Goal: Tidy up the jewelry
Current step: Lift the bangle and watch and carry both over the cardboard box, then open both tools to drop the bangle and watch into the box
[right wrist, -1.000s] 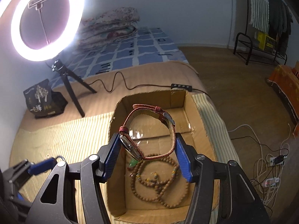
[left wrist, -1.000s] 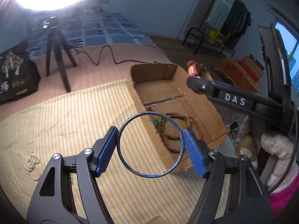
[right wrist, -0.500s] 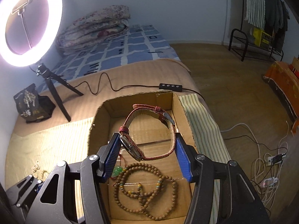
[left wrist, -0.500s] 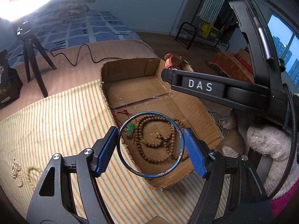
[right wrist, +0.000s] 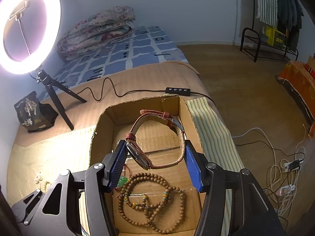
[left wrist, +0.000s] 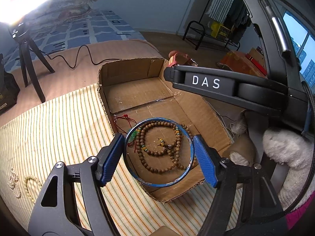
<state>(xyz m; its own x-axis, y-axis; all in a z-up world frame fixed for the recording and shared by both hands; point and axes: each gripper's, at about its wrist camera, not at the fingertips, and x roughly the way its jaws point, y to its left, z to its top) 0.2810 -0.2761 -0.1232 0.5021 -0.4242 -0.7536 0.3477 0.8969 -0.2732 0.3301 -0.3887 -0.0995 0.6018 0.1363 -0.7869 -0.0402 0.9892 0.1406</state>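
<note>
Bedroom setting: a bed carries a striped mat, and a shallow cardboard box sits on the mat toward its right edge. Nearest the left wrist camera, the left gripper is clamped on a blue bangle, both pads pressing the rim from opposite sides; the bangle hangs above the near end of the box, over the contents already there. Nearest the right wrist camera, the right gripper is closed on a red-strap watch, with the watch case against the left pad and the strap loop against the right pad; the watch is held above the middle of the box floor. Inside the box, at its near end, lie a coiled wooden bead string and a green pendant on a red cord, touching the beads. Beyond these, the far half of the box floor is bare cardboard. On the mat, well apart from the box near the left edge, two pearl strands remain unsorted. Farther back stand a ring light on a tripod, a dark bag, a folded quilt and a clothes rack. Status, as judged: two items are stowed, two are held over the box awaiting release, and the pearl strands are left to collect.
</note>
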